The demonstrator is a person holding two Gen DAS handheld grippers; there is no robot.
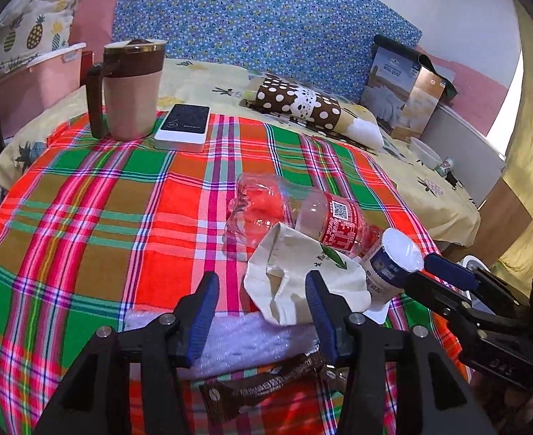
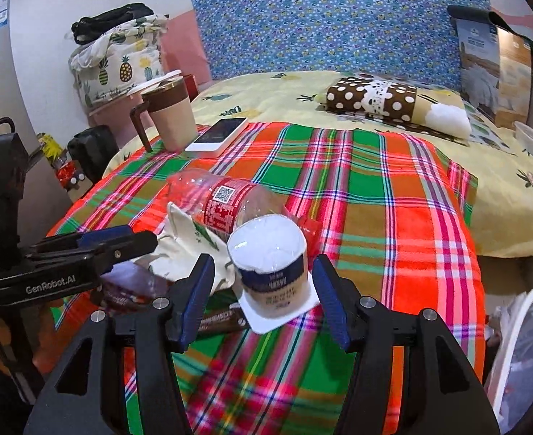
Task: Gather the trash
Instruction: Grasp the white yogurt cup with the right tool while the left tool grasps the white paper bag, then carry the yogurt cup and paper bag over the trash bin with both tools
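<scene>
On the plaid cloth [image 1: 85, 224] lie a crushed clear bottle with a red label [image 1: 295, 217] [image 2: 226, 203], a crumpled white paper cup [image 1: 302, 282] [image 2: 179, 239], an upside-down yogurt cup [image 1: 389, 264] [image 2: 273, 272], a brown snack wrapper [image 1: 259, 388] [image 2: 219, 320] and a clear bubble-wrap piece [image 1: 237, 340]. My left gripper [image 1: 263, 315] is open, its right finger against the paper cup. My right gripper [image 2: 263, 301] is open around the yogurt cup, without touching it. It shows in the left wrist view [image 1: 447, 275].
A brown-lidded mug [image 1: 128, 90] [image 2: 168, 116] and a white power bank [image 1: 183, 127] [image 2: 219, 134] sit at the cloth's far side. A dotted pillow [image 1: 302, 105] and boxes [image 1: 404, 90] lie on the bed. A white bin rim [image 2: 520, 344] shows at the lower right.
</scene>
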